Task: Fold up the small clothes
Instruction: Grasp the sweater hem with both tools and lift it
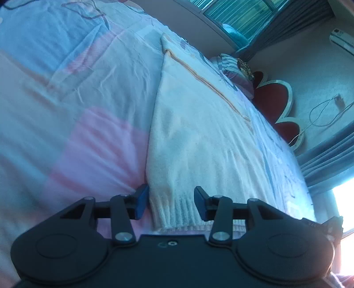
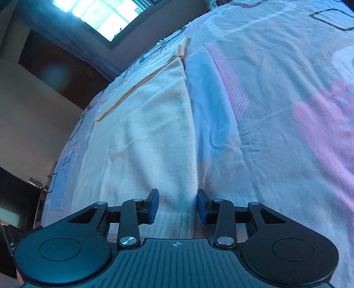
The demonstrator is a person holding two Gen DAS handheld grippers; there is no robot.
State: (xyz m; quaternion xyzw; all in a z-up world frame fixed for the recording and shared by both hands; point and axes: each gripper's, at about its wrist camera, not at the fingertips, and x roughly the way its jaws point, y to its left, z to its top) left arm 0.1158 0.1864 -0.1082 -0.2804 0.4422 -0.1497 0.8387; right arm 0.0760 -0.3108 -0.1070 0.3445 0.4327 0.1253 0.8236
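A cream knitted garment [image 1: 199, 137] with a ribbed hem and an orange stripe lies flat on the bed. My left gripper [image 1: 171, 202] is open, its blue pads either side of the garment's ribbed hem corner, at the garment's left edge. The same garment shows in the right wrist view [image 2: 150, 133]. My right gripper [image 2: 178, 206] is open, its pads astride the garment's right edge near the hem. Neither gripper is closed on the cloth.
The bed is covered by a pink, blue and white patterned sheet [image 1: 77, 99], also seen in the right wrist view [image 2: 276, 110]. A red flower-shaped headboard [image 1: 278, 99] and pillow [image 1: 232, 66] lie beyond. Curtains [image 1: 327, 155] and a window [image 2: 99, 15] are around.
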